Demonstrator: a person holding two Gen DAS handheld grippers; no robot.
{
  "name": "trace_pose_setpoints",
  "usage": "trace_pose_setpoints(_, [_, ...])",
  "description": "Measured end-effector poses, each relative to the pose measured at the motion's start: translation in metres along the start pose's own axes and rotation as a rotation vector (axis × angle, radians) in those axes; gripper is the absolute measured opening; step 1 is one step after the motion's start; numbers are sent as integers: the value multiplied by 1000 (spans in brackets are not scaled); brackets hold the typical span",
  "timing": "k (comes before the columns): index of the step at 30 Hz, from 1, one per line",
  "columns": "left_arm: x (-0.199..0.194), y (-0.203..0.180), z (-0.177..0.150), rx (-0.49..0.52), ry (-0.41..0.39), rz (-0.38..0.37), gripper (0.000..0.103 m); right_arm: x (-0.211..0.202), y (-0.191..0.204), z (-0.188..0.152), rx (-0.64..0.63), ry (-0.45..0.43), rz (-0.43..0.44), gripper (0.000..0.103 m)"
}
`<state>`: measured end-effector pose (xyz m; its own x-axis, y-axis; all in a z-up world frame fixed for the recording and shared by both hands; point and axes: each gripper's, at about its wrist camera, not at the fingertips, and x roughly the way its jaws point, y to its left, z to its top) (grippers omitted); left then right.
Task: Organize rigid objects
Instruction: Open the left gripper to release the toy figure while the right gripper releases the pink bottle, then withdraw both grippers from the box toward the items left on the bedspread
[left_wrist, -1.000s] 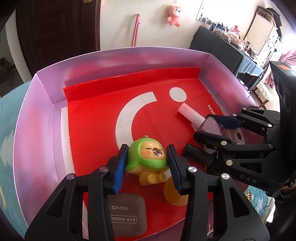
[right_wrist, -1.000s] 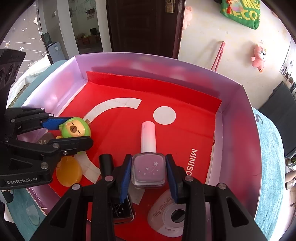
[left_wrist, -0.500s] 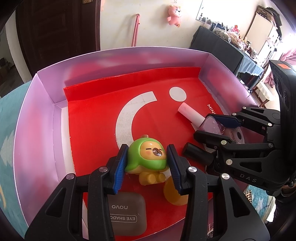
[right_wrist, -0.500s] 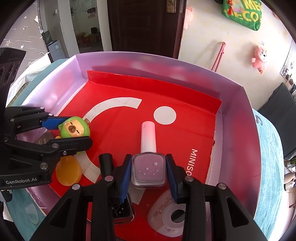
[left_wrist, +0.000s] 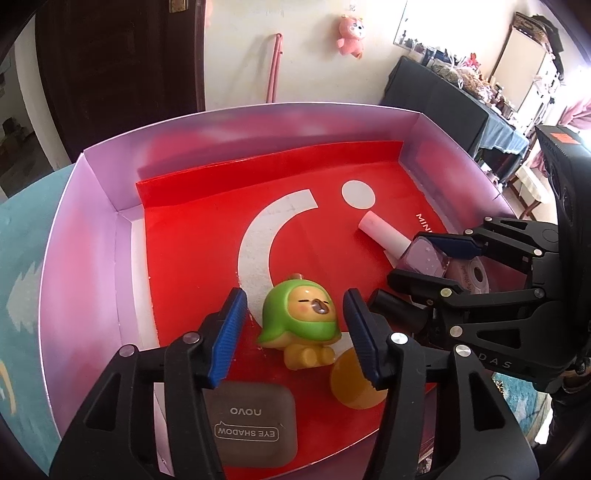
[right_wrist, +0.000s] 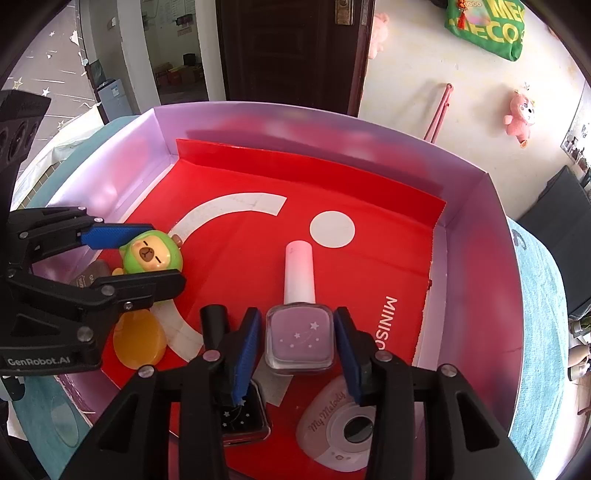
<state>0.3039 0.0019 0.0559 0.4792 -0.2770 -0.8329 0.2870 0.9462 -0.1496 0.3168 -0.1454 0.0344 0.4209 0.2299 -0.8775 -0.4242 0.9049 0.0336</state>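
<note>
Both grippers' jaws opening. Green figurine (left_wrist: 301, 317) lies loose between left gripper (left_wrist: 293, 334) pads; nail polish bottle (right_wrist: 300, 334) between right gripper (right_wrist: 297, 350) pads, untouched. Risk: withdrawing fingers clip either, rolling it inside box (left_wrist: 85, 229).

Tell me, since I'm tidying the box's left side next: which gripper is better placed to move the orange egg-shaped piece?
Left. The left gripper, jaws opening around the green-hooded bear figurine, hangs right beside the orange egg-shaped piece; the right gripper straddles the purple nail-polish bottle.
</note>
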Motion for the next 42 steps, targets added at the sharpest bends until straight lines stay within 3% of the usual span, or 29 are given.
trace_pose_setpoints(14, [-12,-2,-1,7,-33,2,61,-3,-1,2,9,4,2,48])
trace_pose_setpoints(23, [-51,-8,-7,0,-140,45,72,-23,-2,3,24,-37,-4,55])
trace_pose_setpoints(33, [-129,-28,-32,-17,-320,158,77,-104,8,-5,37,-212,-29,74])
trace_pose_setpoints(42, [-171,-54,-69,-11,-421,195,83,-182,27,-42,52,-362,-57,93])
